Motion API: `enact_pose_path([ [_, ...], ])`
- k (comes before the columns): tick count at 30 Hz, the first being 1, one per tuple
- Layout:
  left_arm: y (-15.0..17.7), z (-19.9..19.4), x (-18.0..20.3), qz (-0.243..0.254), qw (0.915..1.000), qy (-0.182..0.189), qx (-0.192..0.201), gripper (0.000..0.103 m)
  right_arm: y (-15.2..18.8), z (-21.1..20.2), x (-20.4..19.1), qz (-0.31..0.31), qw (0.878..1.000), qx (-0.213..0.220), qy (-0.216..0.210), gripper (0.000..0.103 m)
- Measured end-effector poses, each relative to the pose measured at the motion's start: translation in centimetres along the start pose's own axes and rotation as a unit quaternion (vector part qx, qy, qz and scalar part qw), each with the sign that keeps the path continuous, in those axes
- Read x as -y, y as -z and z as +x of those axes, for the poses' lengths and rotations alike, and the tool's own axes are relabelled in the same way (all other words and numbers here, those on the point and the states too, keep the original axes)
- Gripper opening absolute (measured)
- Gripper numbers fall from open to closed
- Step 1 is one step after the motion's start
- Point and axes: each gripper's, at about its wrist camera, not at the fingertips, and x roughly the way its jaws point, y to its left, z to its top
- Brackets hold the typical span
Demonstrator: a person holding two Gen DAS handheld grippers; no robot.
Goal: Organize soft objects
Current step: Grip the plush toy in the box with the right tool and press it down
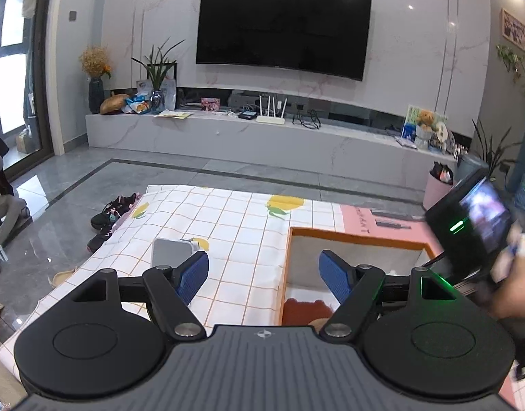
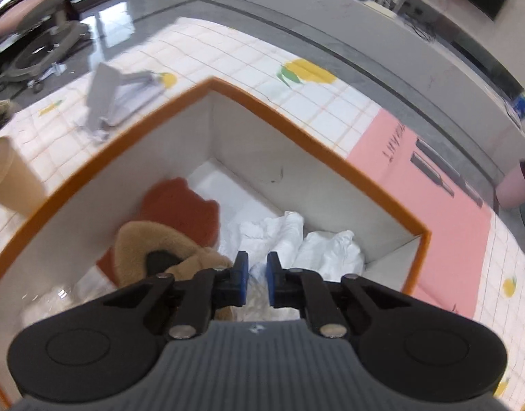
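An orange-rimmed box (image 2: 296, 126) with white walls stands on the checked tablecloth. Inside lie a rust-red plush piece (image 2: 183, 205), a tan plush toy (image 2: 149, 243) and crumpled white cloth (image 2: 324, 250). My right gripper (image 2: 255, 274) hangs over the box above the white cloth, its blue pads a narrow gap apart with pale cloth showing between them. My left gripper (image 1: 264, 274) is open and empty above the table by the box's left rim (image 1: 285, 267). The red plush (image 1: 307, 310) shows low in the box in the left wrist view.
A grey phone stand (image 2: 115, 99) sits on the cloth left of the box, also in the left wrist view (image 1: 171, 251). A tan paper cup (image 2: 12, 178) stands at the left edge. Shoes (image 1: 111, 212) lie on the floor. The right gripper's body (image 1: 475, 226) is at the right.
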Motion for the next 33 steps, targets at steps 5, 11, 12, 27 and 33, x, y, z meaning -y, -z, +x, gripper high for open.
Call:
enact_pose_path([
  [5, 0.0, 0.6, -0.5, -0.006, 0.9999, 0.001, -0.009, 0.087, 0.1, 4.4, -0.4, -0.018, 0.997, -0.063, 0.045, 0.002],
  [11, 0.1, 1.3, -1.3, -0.023, 0.9995, 0.001, -0.020, 0.086, 0.5, 5.9, -0.2, -0.033, 0.986, -0.075, 0.147, 0.000],
  [12, 0.1, 1.3, -1.4, -0.024, 0.9995, 0.000, -0.021, 0.086, 0.4, 5.4, -0.2, -0.022, 0.987, -0.065, 0.145, 0.000],
  [27, -0.7, -1.3, -1.3, -0.019, 0.9998, -0.002, 0.010, 0.086, 3.5, -2.7, -2.8, 0.214, 0.970, -0.033, -0.109, 0.084],
  [33, -0.7, -1.7, -0.5, 0.013, 0.9992, -0.029, 0.026, 0.086, 4.2, 0.3, -4.0, 0.205, 0.971, -0.067, -0.106, 0.064],
])
